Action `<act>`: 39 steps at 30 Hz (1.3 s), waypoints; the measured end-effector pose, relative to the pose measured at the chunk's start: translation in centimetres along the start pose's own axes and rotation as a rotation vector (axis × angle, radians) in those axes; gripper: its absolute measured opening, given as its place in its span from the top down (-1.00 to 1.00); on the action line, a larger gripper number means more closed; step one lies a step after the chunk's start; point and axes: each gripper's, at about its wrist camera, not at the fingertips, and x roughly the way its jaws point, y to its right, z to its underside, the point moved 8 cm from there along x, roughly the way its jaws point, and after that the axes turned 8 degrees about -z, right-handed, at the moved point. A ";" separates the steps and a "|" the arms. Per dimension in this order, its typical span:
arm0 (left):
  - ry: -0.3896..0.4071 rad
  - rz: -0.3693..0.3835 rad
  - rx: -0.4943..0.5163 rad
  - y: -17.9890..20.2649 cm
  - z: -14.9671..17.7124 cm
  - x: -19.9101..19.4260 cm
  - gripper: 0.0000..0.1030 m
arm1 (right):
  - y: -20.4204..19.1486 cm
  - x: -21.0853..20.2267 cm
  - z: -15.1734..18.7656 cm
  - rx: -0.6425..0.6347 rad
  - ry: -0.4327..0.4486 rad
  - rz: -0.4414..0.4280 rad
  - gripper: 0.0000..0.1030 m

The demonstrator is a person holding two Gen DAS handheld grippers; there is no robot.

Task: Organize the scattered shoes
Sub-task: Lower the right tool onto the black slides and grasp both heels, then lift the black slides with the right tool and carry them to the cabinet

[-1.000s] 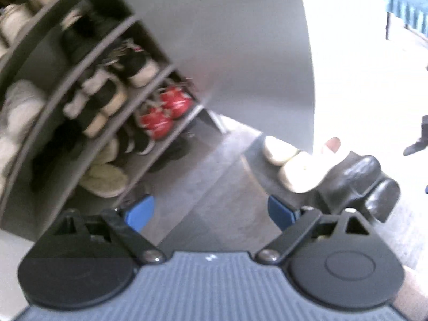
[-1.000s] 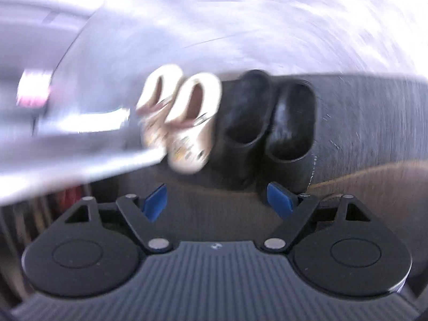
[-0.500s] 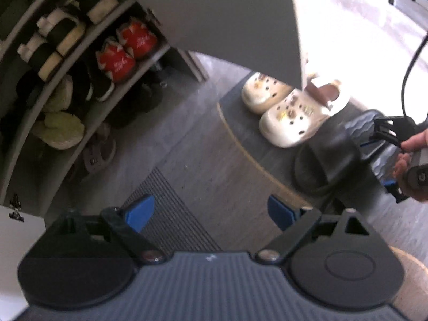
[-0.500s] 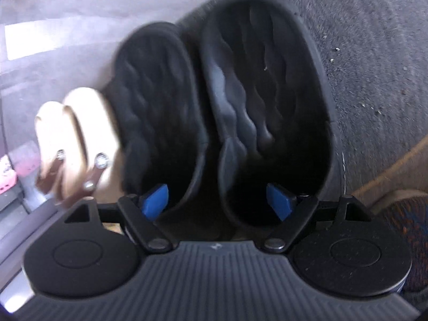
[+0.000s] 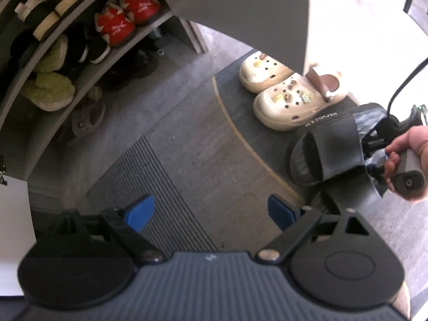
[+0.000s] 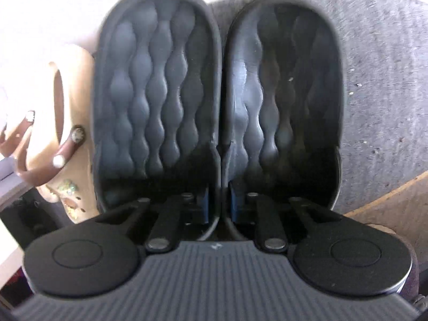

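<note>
Left wrist view from above, angled steeply down past its claw (image 5: 210, 211) at the floor, black slides (image 5: 331, 149) ahead-right, right wrist view pressed close over the same slides, cream clogs (image 5: 283, 99) shared by both views

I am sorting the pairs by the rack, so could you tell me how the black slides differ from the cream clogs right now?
The black slides are pinched together at their inner edges by the shut right gripper; the cream clogs sit untouched on the mat. The slides are open-toed with wavy footbeds; the clogs have closed, holed toes with charms and brown heel straps. Both pairs lie side by side on that mat.
</note>
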 end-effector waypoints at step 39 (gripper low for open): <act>-0.091 -0.202 -0.383 -26.6 5.7 -12.9 -0.82 | -22.2 -13.1 42.3 -1.530 -0.309 0.174 0.66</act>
